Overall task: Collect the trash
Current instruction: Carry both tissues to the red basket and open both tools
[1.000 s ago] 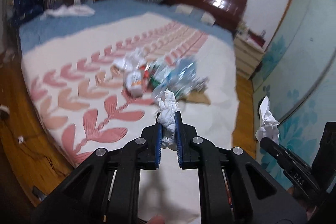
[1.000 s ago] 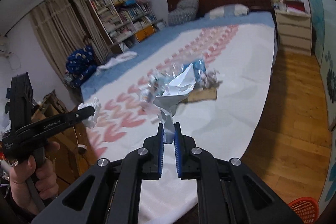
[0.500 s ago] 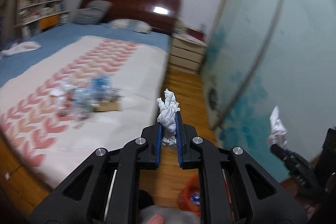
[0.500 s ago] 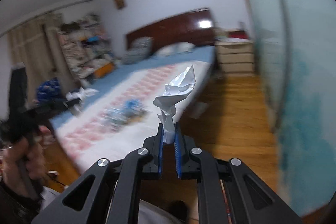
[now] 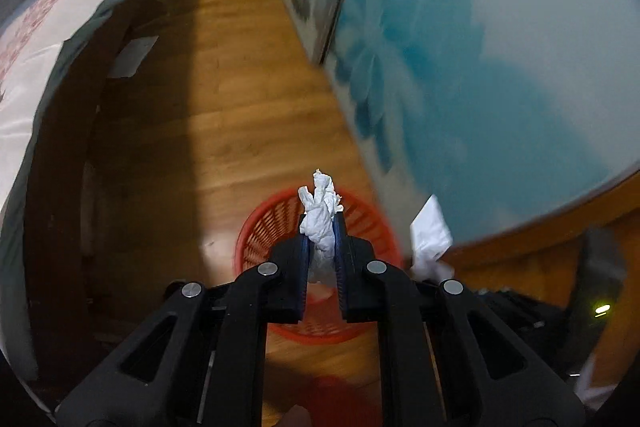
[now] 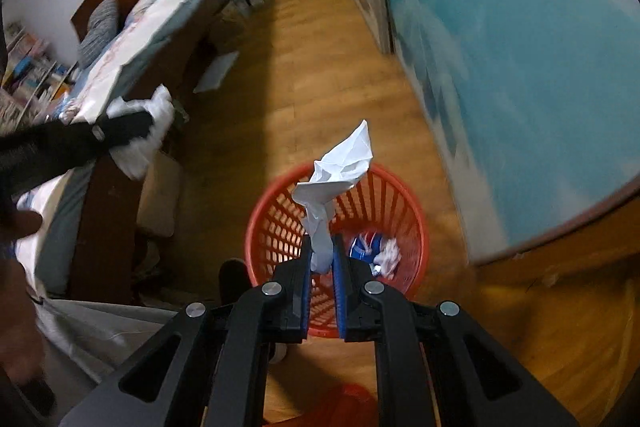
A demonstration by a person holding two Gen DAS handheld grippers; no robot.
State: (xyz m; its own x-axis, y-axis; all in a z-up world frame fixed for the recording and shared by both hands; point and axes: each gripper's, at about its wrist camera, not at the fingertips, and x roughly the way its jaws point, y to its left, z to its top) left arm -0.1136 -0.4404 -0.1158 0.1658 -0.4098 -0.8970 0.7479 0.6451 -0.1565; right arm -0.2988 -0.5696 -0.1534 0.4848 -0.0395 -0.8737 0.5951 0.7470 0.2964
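Nowhere readable writing; both hand-held grippers clamp tissues above red basket.

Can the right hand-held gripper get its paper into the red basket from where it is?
Probably yes. The right hand-held gripper, shut on the crumpled paper, points down at the red basket, whose open mouth shows only a little trash at the bottom; nothing blocks the drop.

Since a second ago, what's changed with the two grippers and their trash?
Both grippers swung away from the bed and tipped down over the red basket on the floor. Unchanged: the left gripper clamps the crumpled tissue, the right gripper clamps the crumpled paper. Nothing released.
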